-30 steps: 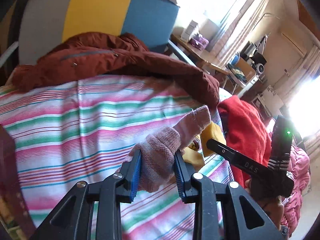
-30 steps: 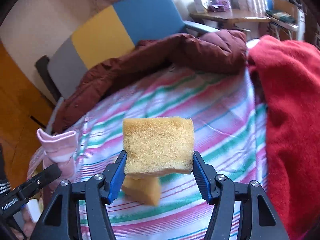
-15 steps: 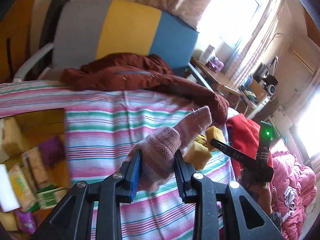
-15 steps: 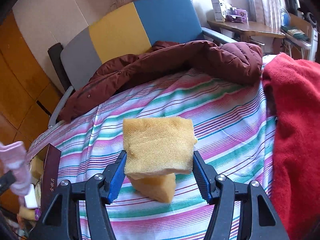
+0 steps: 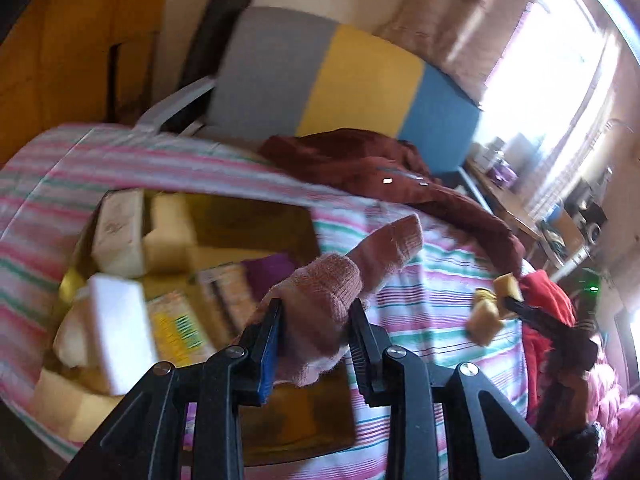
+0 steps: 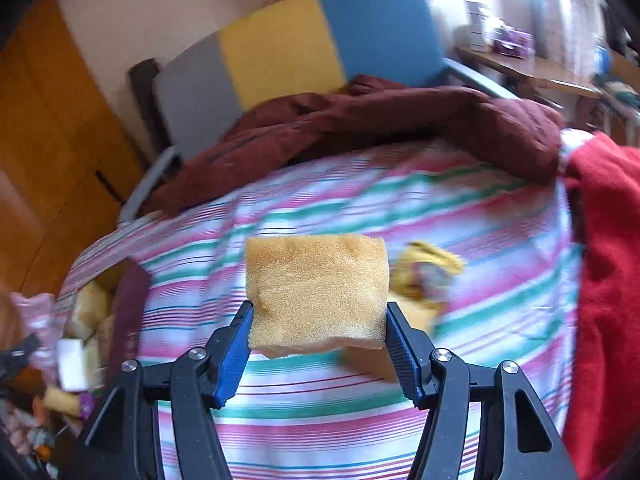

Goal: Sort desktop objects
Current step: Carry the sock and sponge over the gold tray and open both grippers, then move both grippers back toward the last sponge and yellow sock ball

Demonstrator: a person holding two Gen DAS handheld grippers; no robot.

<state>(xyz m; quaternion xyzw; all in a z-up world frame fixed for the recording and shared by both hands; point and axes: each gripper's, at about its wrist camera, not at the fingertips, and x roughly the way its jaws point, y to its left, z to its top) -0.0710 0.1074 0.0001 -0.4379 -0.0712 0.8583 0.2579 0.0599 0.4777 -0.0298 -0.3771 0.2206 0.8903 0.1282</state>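
Observation:
My left gripper (image 5: 316, 328) is shut on a pink knitted glove (image 5: 332, 288), whose finger sticks up and to the right. It hangs over a cardboard box (image 5: 256, 224) holding sponges, white blocks and packets. My right gripper (image 6: 318, 320) is shut on a yellow sponge (image 6: 316, 292), held above the striped bedsheet (image 6: 320, 400). In the left wrist view the right gripper (image 5: 516, 308) shows at the right with that sponge (image 5: 506, 284). In the right wrist view the glove (image 6: 34, 316) appears blurred at the far left over the box (image 6: 96, 304).
A second yellow sponge (image 6: 412, 312) and a yellow cloth item (image 6: 428, 268) lie on the sheet behind the held sponge. A dark red jacket (image 6: 380, 120) lies across the far edge, a red blanket (image 6: 608, 280) at the right. A grey, yellow and blue chair back (image 5: 340, 76) stands behind.
My left gripper has swung left with the glove, from over the sheet to over the box. The right gripper has shifted with its sponge, and the box now shows at its left.

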